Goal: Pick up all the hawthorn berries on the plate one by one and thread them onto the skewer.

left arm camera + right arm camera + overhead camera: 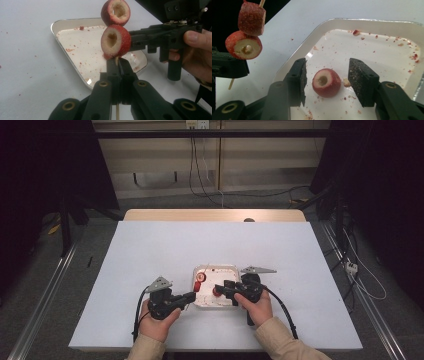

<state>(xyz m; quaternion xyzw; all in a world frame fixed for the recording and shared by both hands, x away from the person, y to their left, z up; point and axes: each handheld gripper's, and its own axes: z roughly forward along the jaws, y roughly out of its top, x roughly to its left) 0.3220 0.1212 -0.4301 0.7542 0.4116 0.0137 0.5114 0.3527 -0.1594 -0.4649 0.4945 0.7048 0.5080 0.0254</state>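
- A thin wooden skewer stands upright, carrying two cored red hawthorn fruits stacked one above the other, hollow ends visible, raised over the near left edge of the tray.
- A third cored hawthorn fruit lies loose on the crumb-flecked floor of the white square tray, its hollow facing up.

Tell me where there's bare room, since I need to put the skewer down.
Free: the white table left of and beyond the tray. Crowded: the tray's near edge, where both grippers, the left and the right, meet beside the loose fruit.
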